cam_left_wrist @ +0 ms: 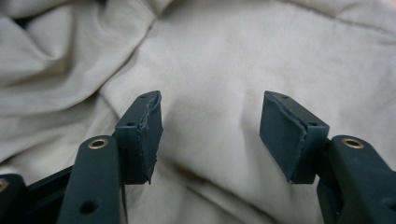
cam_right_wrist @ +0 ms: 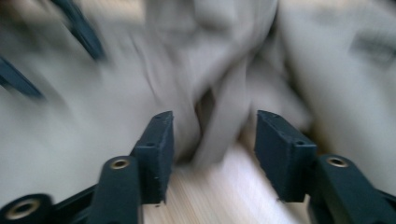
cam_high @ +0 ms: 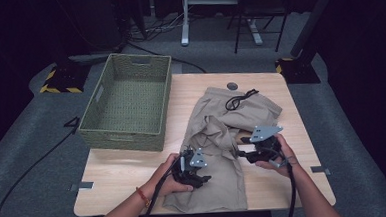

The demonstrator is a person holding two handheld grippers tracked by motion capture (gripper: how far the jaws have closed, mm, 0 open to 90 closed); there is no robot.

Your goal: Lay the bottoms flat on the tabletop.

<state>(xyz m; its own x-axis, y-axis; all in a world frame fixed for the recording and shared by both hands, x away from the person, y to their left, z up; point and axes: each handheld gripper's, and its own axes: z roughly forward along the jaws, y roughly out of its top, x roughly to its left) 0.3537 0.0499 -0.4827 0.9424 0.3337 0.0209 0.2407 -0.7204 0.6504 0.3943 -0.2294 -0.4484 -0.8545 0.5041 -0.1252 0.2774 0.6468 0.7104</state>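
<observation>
Crumpled khaki shorts [cam_high: 222, 137] lie across the middle of the wooden table [cam_high: 114, 172], with a black drawstring [cam_high: 238, 100] curled at the far end. My left gripper [cam_high: 203, 178] rests over the near left part of the cloth. In the left gripper view its jaws [cam_left_wrist: 212, 130] stand open above smooth fabric [cam_left_wrist: 224, 60], gripping nothing. My right gripper [cam_high: 242, 153] points left at the shorts' right edge. The right gripper view is blurred: its jaws [cam_right_wrist: 212, 144] are open, with a raised fold of cloth [cam_right_wrist: 224, 126] between them and bare wood beneath.
A green woven basket [cam_high: 130, 99] with nothing in it stands at the table's far left. A round cable hole [cam_high: 232, 86] sits near the far edge. Bare wood lies to the near left and along the right side. Grey carpet surrounds the table.
</observation>
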